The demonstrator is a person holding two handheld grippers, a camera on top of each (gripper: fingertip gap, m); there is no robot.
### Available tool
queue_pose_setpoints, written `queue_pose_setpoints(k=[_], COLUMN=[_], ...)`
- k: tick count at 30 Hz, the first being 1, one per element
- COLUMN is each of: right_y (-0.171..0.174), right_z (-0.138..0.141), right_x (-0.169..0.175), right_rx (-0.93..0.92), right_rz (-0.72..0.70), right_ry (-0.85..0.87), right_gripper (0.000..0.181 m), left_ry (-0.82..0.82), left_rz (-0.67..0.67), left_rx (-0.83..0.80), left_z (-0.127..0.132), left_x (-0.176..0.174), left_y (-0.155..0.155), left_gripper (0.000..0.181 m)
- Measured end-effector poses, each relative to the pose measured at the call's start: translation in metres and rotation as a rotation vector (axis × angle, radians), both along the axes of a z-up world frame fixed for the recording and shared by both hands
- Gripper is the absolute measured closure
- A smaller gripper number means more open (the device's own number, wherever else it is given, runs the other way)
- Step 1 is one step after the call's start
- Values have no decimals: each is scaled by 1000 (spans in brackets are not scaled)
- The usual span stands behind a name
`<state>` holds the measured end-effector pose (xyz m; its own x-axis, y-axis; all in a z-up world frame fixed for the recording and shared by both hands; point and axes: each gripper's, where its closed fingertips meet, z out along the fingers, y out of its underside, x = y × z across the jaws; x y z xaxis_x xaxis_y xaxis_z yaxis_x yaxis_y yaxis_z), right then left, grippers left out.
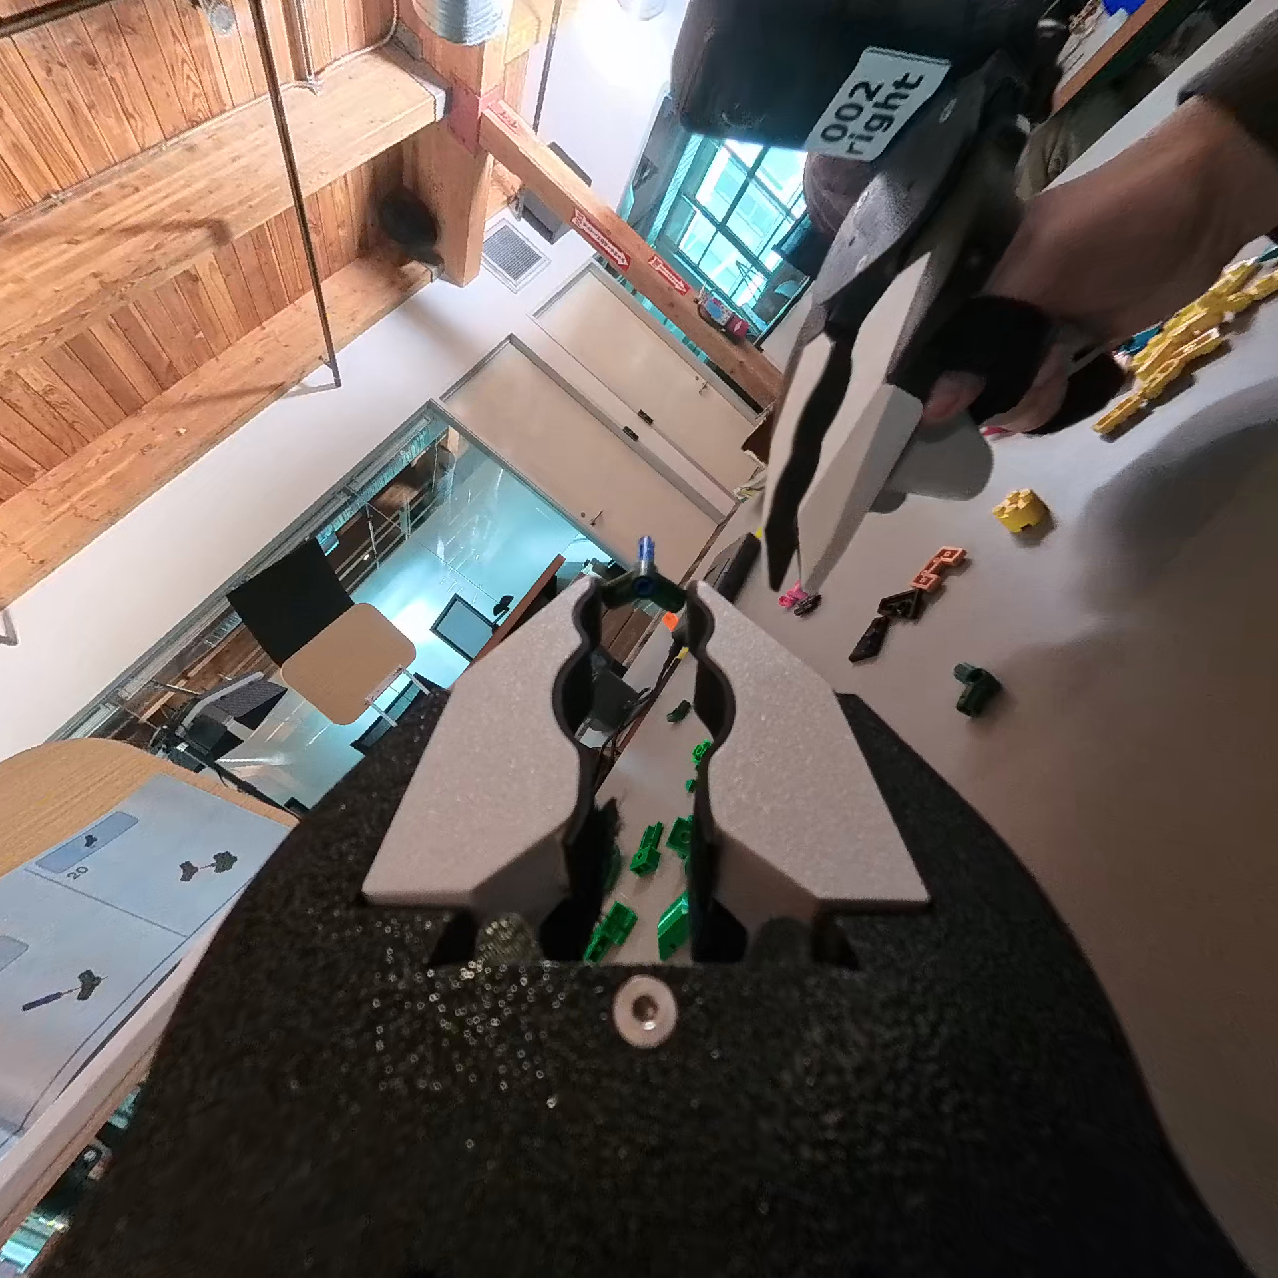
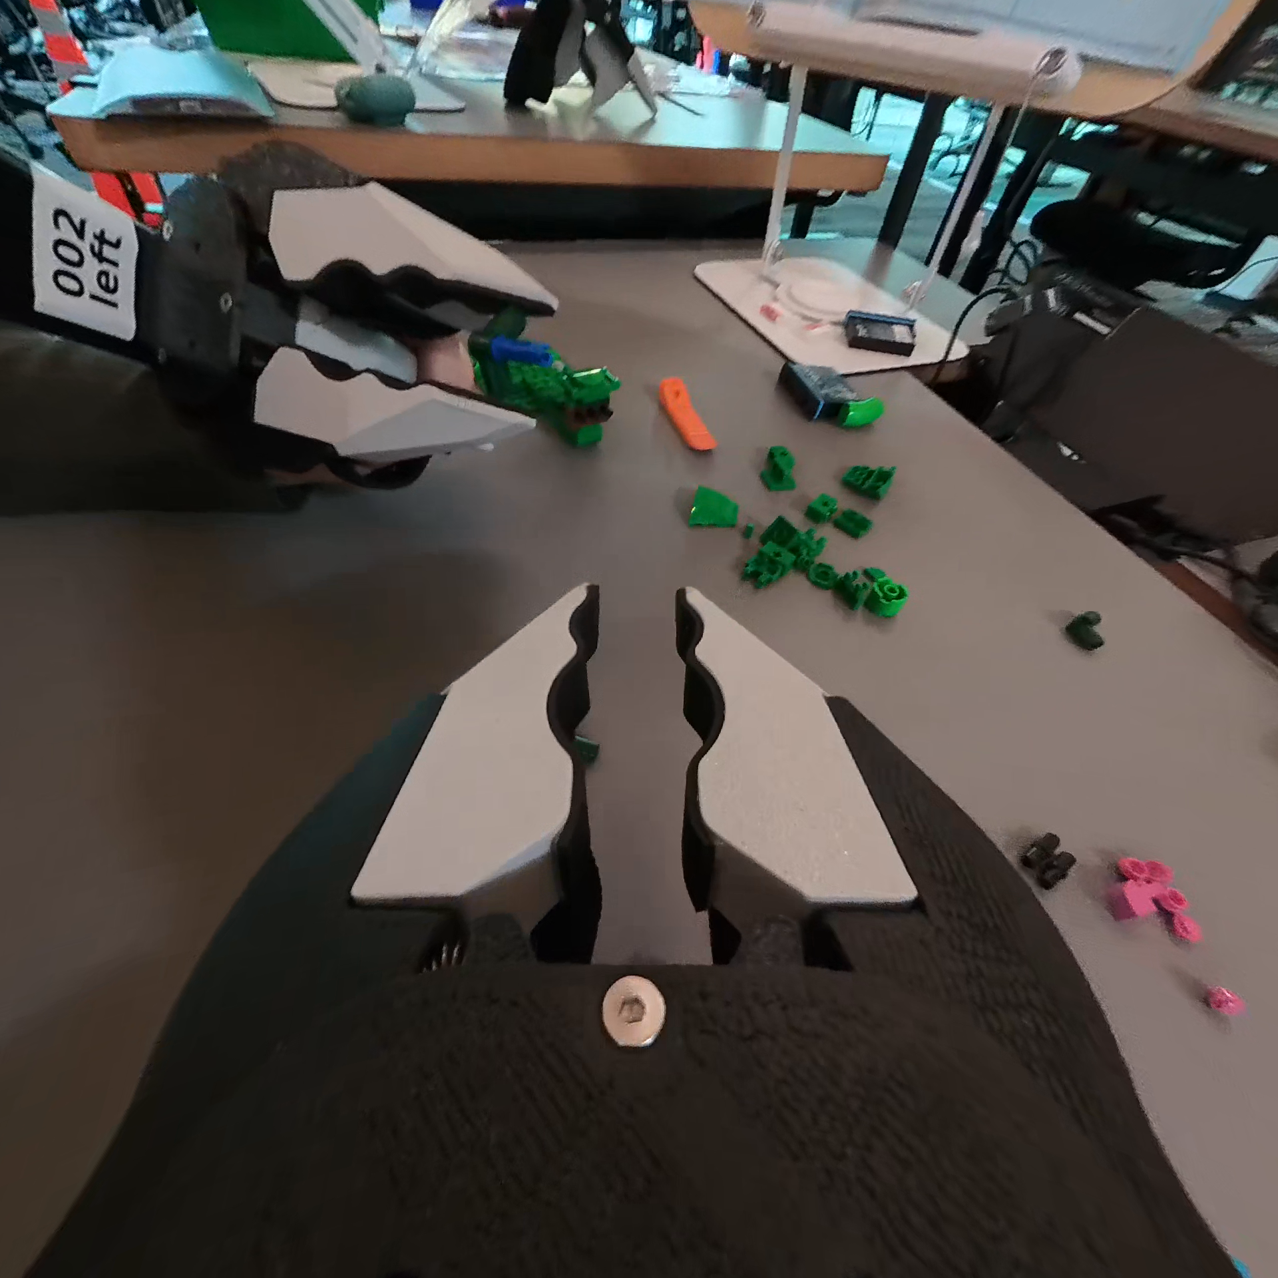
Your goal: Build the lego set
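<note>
My left gripper is shut on a small green lego build with a blue pin at its tips and holds it above the grey table. The right wrist view shows this gripper at the left, with the green and blue build sticking out past its fingers. My right gripper is open by a narrow gap and empty, low over the table. It shows in the left wrist view to the right of the build, apart from it. A pile of loose green pieces lies ahead and to its right.
An orange brick separator lies past the build. Pink pieces, black pieces and a dark green connector lie at the right. Yellow bricks and brown pieces are nearby. An instruction booklet and a white-based stand stand at the edges. Tip to tip, the grippers are about 7 cm apart. The orange brick separator sits 20 cm or so from the ends of my left fingers.
</note>
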<state>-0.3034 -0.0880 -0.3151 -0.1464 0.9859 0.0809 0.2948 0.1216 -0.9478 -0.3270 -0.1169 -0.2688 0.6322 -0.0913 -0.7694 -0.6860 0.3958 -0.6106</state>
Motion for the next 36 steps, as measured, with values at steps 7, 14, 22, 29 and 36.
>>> queue_pose_setpoints(k=[7,14,22,29,36], right_y=[-7,-12,-15,-23,-23], right_z=[-15,-37,-63,-62,-68], right_x=[3,14,21,17,21], right_rx=[-13,-78,-9,203,295], right_rz=[57,103,116,154,281], right_ry=[-84,-244,-402,-453,-699], right_gripper=[162,161,163,164,169], left_ry=[12,13,16,40,52], left_rz=[3,4,-1,-38,-47], left_rx=[0,-4,-13,-40,-61], left_z=[-1,-1,-2,-7,-10], left_x=[0,0,1,8,8], left_y=[0,1,1,1,1], left_gripper=[160,160,160,160,160])
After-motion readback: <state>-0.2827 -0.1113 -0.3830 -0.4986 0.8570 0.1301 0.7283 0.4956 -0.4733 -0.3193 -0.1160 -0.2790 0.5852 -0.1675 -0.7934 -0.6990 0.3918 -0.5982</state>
